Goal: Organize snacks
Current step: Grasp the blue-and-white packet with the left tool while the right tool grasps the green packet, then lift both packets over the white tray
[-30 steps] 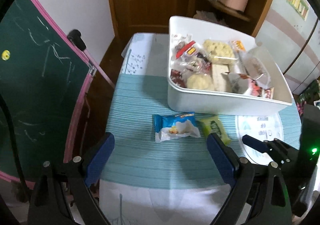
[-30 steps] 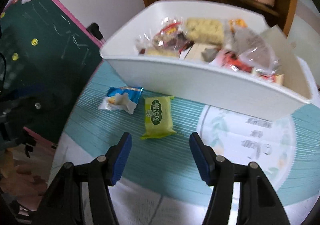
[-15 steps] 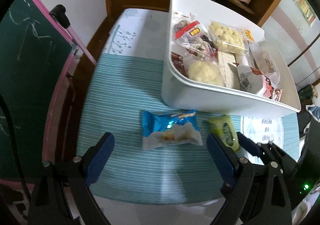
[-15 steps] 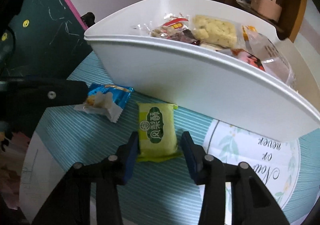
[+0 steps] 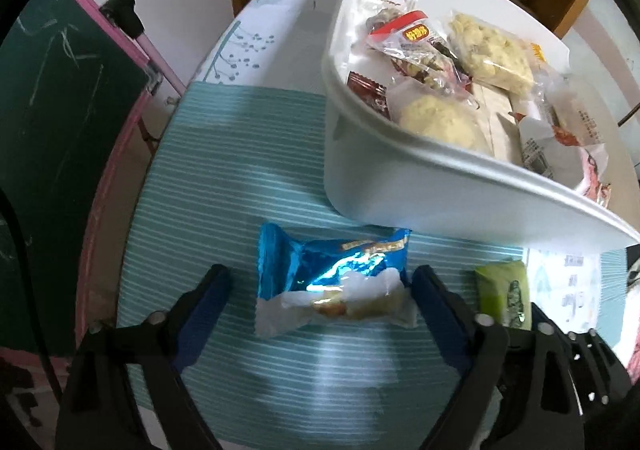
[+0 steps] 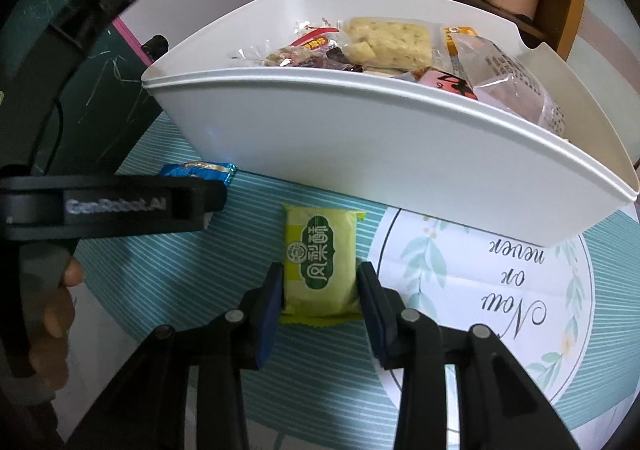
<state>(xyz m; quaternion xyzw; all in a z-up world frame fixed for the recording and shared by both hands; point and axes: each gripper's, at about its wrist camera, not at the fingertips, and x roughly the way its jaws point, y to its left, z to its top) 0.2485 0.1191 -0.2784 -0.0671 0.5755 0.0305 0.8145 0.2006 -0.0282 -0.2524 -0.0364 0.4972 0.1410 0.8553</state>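
A blue foil snack packet [image 5: 332, 282] lies on the striped teal cloth, in front of the white bin [image 5: 400, 178] full of wrapped snacks. My left gripper [image 5: 320, 276] straddles this packet and its jaws are closing; the right pad is at the packet's edge and the left pad stands clear of it. A green snack packet [image 6: 320, 262] lies flat on the cloth next to it, also seen as the green packet [image 5: 504, 298] in the left wrist view. My right gripper [image 6: 320, 278] is shut on it, both blue pads pressing its sides.
The bin's near wall [image 6: 380, 154] rises just beyond both packets. A round printed placemat [image 6: 480, 282] lies under the bin's right part. A green chalkboard with a pink frame [image 5: 60, 90] stands left of the table. A hand [image 6: 60, 310] holds the left gripper's body [image 6: 120, 206].
My left gripper sank toward the blue packet, which now lies between its fingers. My right gripper's fingers closed from wide apart onto the green packet.
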